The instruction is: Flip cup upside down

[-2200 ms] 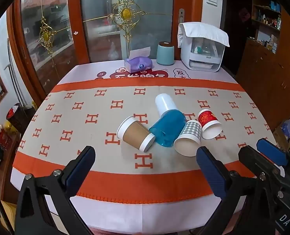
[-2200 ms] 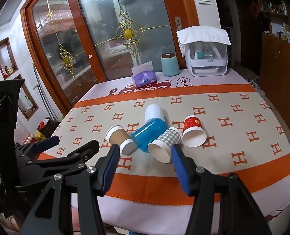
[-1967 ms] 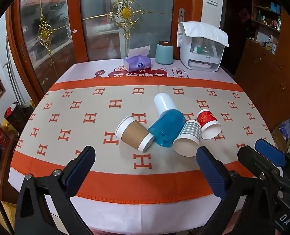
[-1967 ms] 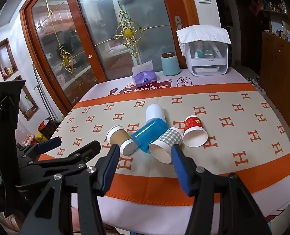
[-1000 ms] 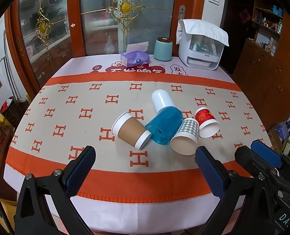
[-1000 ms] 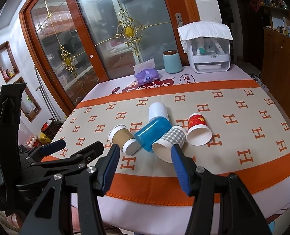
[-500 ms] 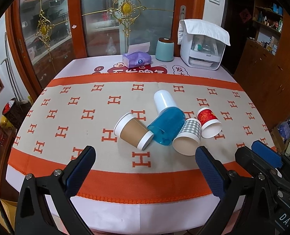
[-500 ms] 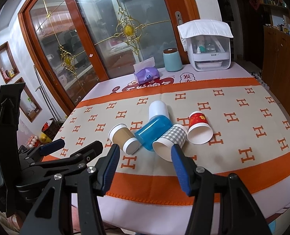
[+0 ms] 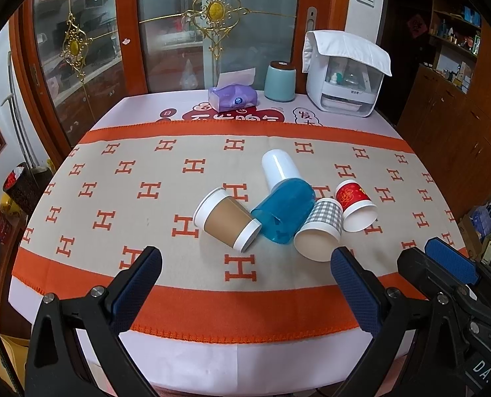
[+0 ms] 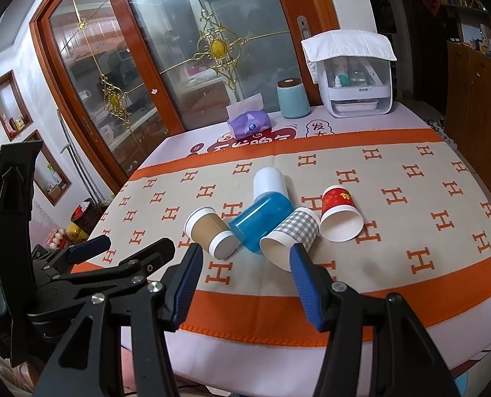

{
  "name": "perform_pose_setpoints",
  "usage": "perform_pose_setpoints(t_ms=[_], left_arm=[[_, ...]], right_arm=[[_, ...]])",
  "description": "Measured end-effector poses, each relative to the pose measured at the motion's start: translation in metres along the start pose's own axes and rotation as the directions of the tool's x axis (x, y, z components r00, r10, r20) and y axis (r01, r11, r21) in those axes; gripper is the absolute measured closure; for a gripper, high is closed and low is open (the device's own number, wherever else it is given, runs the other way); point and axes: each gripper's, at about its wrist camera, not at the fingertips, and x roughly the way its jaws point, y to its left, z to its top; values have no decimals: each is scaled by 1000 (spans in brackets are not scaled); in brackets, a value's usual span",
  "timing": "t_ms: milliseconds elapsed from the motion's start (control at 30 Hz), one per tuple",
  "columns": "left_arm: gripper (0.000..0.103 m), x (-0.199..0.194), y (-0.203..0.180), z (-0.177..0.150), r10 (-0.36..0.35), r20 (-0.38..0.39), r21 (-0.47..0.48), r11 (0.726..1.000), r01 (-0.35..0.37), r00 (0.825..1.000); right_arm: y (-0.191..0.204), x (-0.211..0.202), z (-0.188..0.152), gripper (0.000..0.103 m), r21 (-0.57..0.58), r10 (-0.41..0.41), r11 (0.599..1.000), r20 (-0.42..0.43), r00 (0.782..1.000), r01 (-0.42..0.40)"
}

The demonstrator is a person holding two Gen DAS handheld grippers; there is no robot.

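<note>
Several cups lie on their sides mid-table: a brown paper cup (image 9: 227, 220) (image 10: 210, 231), a blue plastic cup (image 9: 283, 215) (image 10: 262, 220) with a white cup (image 9: 280, 168) (image 10: 269, 182) behind it, a grey checked cup (image 9: 319, 231) (image 10: 290, 236) and a red cup (image 9: 354, 203) (image 10: 339, 213). My left gripper (image 9: 243, 276) is open and empty at the near table edge. My right gripper (image 10: 243, 273) is open and empty, just short of the brown and checked cups. Each gripper also shows in the other's view, the right (image 9: 440, 264) and the left (image 10: 89, 248).
The table (image 9: 212, 357) carries an orange and beige H-patterned cloth (image 9: 113, 198). At the far edge stand a purple tissue box (image 9: 232, 96), a teal canister (image 9: 280, 81) and a white appliance (image 9: 344, 76). Glass doors are behind; wooden cabinets stand at the right.
Both grippers drifted slightly nearer the cups and shifted a little sideways. The cups have not moved. Both grippers stay open.
</note>
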Motion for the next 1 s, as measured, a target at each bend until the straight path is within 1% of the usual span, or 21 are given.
perform_pose_setpoints(t_ms=[500,700,767,867,1000], left_arm=[[1,11,2,2,-10,-18,-13,1000,10,1000],[1,19,7,8,-6,-25,-33,999,5,1000],[1,23,7,10,-7,-31,-35,999,6,1000],[1,31,7,15,0,-38,-29,1000,-1,999],[1,43,6,23,14,-48,-12,1000,-15,999]], right_arm=[[1,1,2,48,0,-3,1000,-1,1000,3],[0,5,2,48,2,-16,1000,6,1000,16],[0,7,5,48,0,-25,1000,9,1000,25],[-7,11,18,48,2,-33,999,6,999,33],[-18,22,32,48,28,-28,999,-19,999,28]])
